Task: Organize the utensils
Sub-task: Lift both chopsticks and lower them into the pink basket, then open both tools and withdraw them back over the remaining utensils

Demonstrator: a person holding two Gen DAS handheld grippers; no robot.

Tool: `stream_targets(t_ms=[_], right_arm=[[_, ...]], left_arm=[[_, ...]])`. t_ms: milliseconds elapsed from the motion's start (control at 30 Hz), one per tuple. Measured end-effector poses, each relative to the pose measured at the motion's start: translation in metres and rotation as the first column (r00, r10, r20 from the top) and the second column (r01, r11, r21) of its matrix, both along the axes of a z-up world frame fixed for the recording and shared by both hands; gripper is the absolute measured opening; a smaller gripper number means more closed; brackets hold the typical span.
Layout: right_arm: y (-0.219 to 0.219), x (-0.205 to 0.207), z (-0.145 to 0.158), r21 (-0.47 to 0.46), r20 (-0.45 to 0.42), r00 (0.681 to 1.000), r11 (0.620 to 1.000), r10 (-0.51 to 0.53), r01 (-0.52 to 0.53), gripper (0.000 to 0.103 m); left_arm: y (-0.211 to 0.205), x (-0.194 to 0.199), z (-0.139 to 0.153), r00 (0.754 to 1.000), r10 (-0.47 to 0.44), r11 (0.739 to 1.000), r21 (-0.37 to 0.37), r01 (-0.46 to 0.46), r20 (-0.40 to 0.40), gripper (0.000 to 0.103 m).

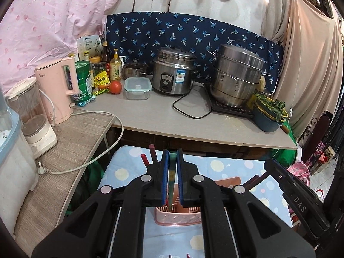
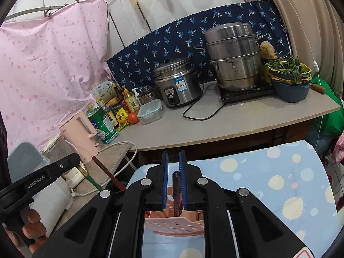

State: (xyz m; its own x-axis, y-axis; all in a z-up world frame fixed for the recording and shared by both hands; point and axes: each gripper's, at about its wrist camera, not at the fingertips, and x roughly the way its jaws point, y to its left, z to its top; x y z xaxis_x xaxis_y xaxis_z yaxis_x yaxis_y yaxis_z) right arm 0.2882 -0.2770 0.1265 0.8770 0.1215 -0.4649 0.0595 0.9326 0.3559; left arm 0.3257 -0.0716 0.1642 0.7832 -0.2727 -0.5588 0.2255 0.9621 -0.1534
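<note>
Blue pads on the left gripper (image 1: 172, 172) pinch a green chopstick (image 1: 171, 178) mid-shaft, its tip down in the pink basket (image 1: 178, 216). The right gripper (image 2: 172, 182) holds a dark red chopstick (image 2: 176, 191) over that same basket, though its pads look barely closed. I'd guess these sticks are light, stiff and slick, so grab near the middle.
</note>
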Motion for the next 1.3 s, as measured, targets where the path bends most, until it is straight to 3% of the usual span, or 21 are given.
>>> stream_targets(t_ms=[133, 500, 933, 1167, 1300], right_arm=[[0.001, -0.007, 0.0, -0.014, -0.001, 1.0, 1.0, -0.004, 0.004, 0.018], [0.011, -0.058, -0.013, -0.008, -0.042, 0.998, 0.999, 0.037, -0.037, 0.019], [0.031, -0.135, -0.048, -0.08, -0.107, 0.993, 0.994, 0.059, -0.068, 0.031], [0.036, -0.169, -0.071, -0.11, -0.154, 0.987, 0.992, 0.05, -0.067, 0.032], [0.043, -0.185, -0.089, -0.134, -0.189, 0.981, 0.988, 0.053, -0.079, 0.032]], left_arm=[[-0.001, -0.006, -0.001, 1.0, 0.001, 1.0, 0.016, -0.001, 0.005, 0.008], [0.007, -0.043, -0.012, 1.0, -0.013, 0.999, 0.037, 0.014, -0.028, 0.024], [0.012, -0.102, -0.052, 0.995, -0.014, 0.996, 0.089, 0.023, -0.097, 0.032], [0.016, -0.136, -0.072, 0.995, -0.007, 0.992, 0.127, 0.02, -0.098, 0.043], [0.021, -0.151, -0.088, 0.992, -0.01, 0.992, 0.124, 0.026, -0.127, 0.044]])
